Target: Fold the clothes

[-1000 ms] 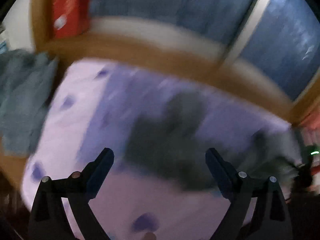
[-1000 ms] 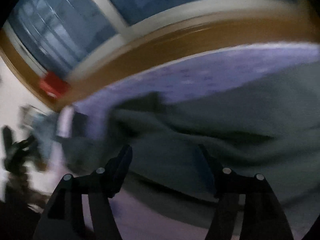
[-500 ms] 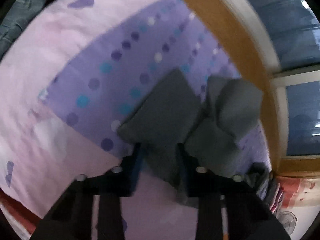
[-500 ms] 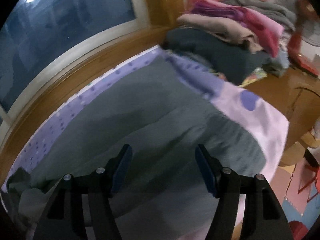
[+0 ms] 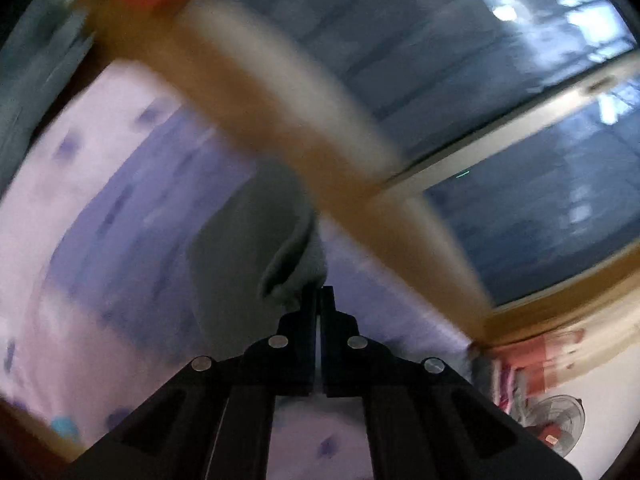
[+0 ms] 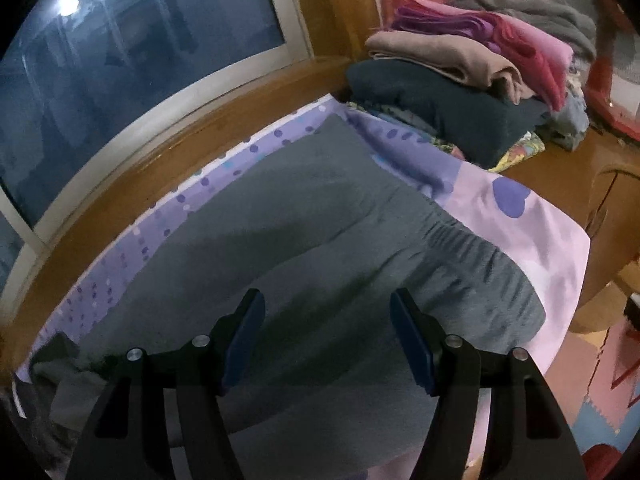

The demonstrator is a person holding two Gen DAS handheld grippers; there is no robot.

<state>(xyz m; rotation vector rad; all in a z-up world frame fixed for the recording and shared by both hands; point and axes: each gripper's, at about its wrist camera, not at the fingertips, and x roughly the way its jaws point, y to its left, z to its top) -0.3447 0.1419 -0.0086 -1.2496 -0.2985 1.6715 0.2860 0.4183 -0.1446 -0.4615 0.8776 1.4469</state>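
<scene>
The left gripper (image 5: 318, 294), rising from the bottom centre of its blurred frame, points up toward a wooden ledge (image 5: 280, 92) and dark window (image 5: 500, 92); its jaws are pressed together on a fold of grey cloth, which bunches just left of the tips at mid-frame and hangs down over the purple dotted sheet (image 5: 120, 216).

The right gripper (image 6: 327, 316) sits low in its frame, angled down over the grey pants (image 6: 320, 216), jaws spread wide and holding nothing. The pants lie flat on the sheet (image 6: 540, 232), filling the frame's middle and running under and between the jaws, the gathered waistband at right. A stack of folded clothes (image 6: 460, 80) sits at upper right, beyond the sheet's edge.
</scene>
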